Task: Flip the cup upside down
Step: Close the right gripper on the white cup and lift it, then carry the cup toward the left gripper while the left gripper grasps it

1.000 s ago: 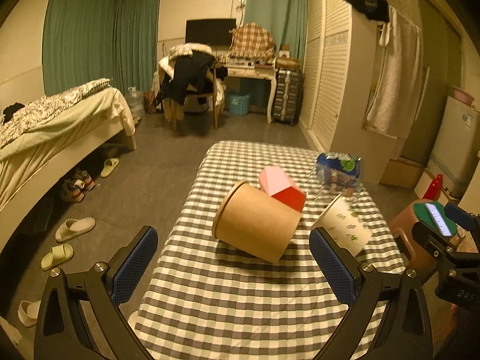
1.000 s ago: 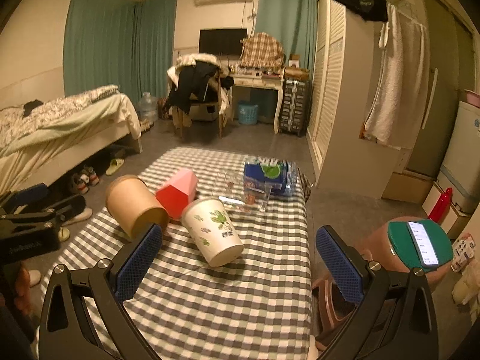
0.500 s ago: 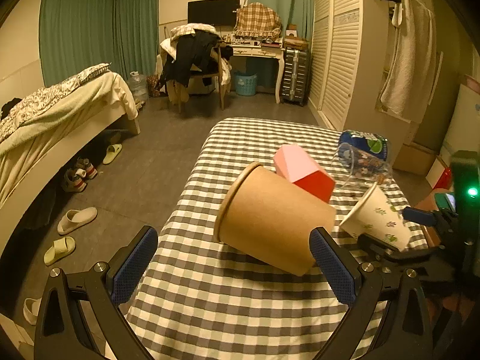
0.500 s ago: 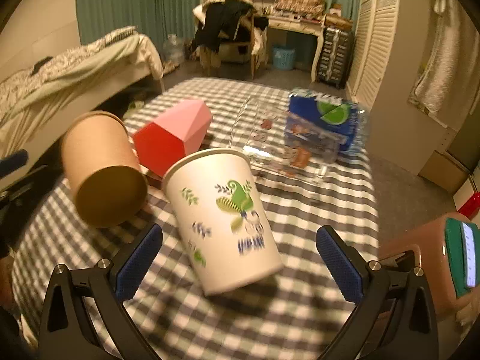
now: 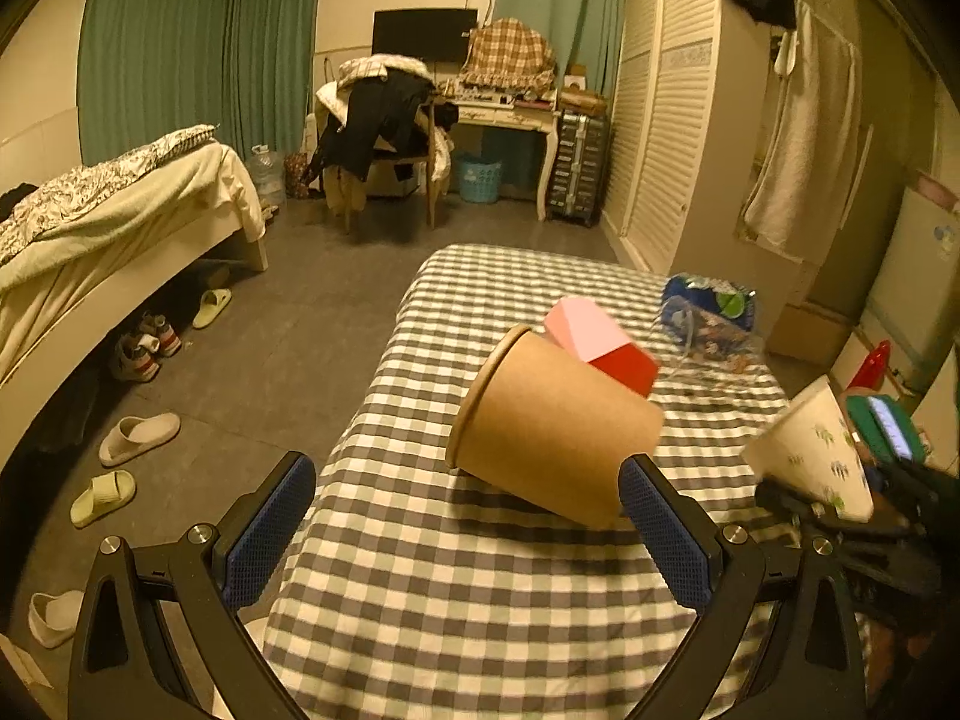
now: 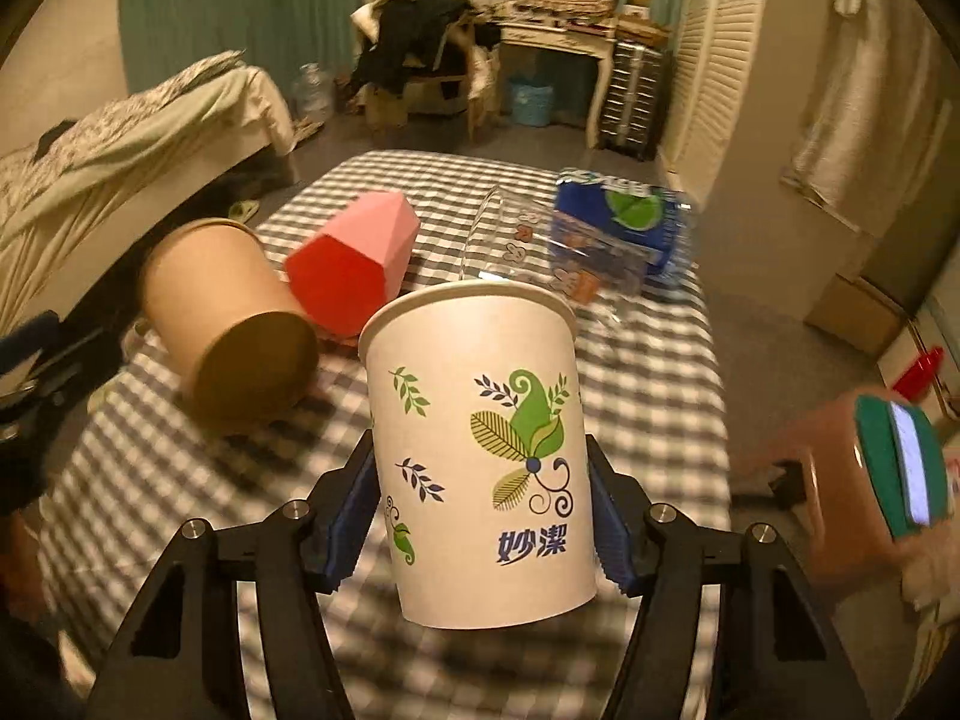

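Note:
A white paper cup with green leaf print is clamped between the blue pads of my right gripper, its rim pointing away, lifted above the checked tablecloth. It also shows in the left wrist view at the right, held up. A brown paper cup lies on its side on the table, just ahead of my open, empty left gripper; it also shows in the right wrist view.
A pink and red faceted box lies behind the brown cup. A clear plastic cup lies on its side before a blue packet. A brown stool with a green pad and phone stands at right. Bed and slippers at left.
My right gripper has closed on the white cup and lifted it off the table. My left gripper has moved in close to the brown cup and stays open.

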